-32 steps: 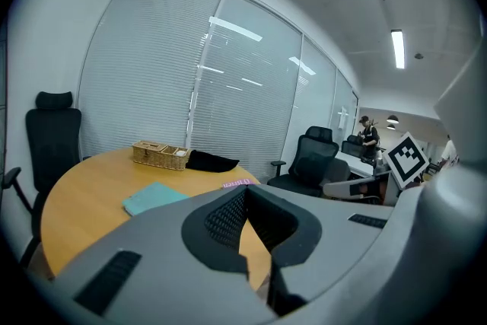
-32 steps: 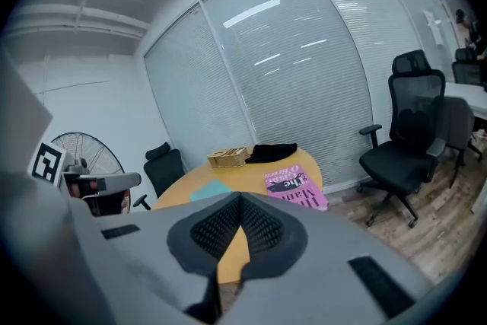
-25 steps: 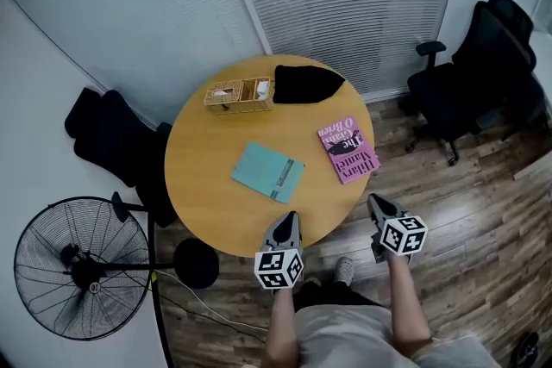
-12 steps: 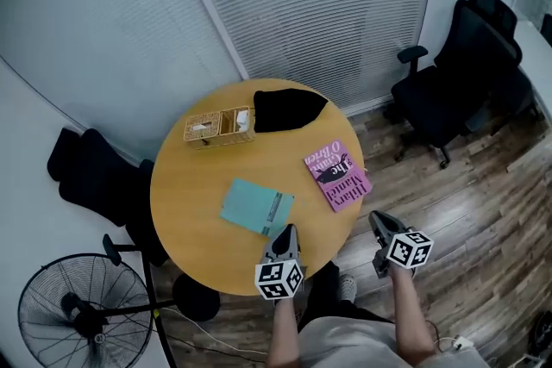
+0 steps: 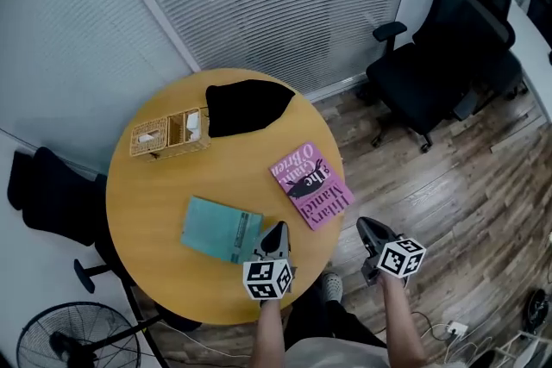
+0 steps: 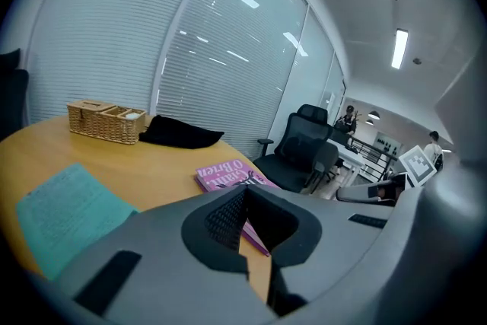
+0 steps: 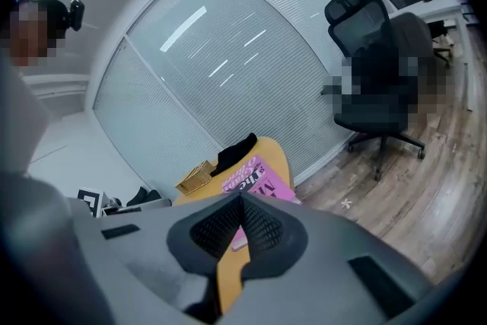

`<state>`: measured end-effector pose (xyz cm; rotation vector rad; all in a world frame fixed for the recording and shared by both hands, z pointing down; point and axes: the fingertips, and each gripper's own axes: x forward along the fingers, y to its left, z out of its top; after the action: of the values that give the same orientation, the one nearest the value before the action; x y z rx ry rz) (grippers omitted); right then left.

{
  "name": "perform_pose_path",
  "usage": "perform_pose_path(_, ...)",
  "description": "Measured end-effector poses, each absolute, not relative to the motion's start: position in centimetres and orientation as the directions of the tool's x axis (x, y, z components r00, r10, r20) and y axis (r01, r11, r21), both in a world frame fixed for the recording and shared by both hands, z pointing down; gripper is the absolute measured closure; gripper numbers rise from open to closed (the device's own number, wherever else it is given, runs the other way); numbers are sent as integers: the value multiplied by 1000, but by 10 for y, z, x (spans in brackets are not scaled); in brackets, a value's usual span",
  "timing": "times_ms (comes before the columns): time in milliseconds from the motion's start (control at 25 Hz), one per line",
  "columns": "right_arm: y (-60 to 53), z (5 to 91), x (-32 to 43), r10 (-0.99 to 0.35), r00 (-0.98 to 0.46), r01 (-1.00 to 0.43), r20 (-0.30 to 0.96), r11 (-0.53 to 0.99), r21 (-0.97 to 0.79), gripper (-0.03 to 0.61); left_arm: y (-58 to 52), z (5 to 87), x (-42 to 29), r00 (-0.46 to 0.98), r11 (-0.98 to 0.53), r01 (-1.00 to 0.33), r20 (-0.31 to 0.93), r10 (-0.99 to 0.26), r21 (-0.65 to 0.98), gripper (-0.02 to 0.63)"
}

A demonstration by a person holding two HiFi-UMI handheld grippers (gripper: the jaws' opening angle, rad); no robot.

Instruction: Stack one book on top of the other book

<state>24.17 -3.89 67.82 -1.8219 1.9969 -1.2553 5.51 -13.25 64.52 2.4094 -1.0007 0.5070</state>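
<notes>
A teal book (image 5: 221, 228) lies flat on the near left of the round wooden table (image 5: 147, 202). Right of it, near the table's right edge, lies a pink book (image 5: 311, 184) at an angle. My left gripper (image 5: 275, 233) is shut and empty, over the table's near edge just right of the teal book. In the left gripper view the teal book (image 6: 65, 213) lies at the left and the pink book (image 6: 228, 175) lies ahead of the left gripper (image 6: 245, 192). My right gripper (image 5: 368, 227) is shut and empty, off the table over the floor, below the pink book (image 7: 251, 179).
A wicker basket (image 5: 169, 132) and a black cloth (image 5: 247, 106) sit at the table's far side. A black office chair (image 5: 440, 47) stands on the wood floor at the right. A dark chair (image 5: 52, 194) and a floor fan (image 5: 78, 345) stand at the left.
Both grippers have come down and forward toward the table. The left one now sits close beside the teal book. The books have not moved on the table, and both grippers stay shut.
</notes>
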Motion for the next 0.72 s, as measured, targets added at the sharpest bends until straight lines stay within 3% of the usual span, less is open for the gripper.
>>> perform_pose_path(400,-58,737,277,-904,-228,-656,362,-132,-743,544,-164,722,104,661,-709,-671,610,-438,218,586)
perform_pose_path(560,-70,754,279,-918,-216,-603,332,-142,-785,452,-178,741,110,655,-747,-642,630,-417,173,586)
perform_pose_path(720,-81,759,275,-909,-228,-617,348,-141,-774,321,-179,744,119,693,-791,-586,615,-377,176,586)
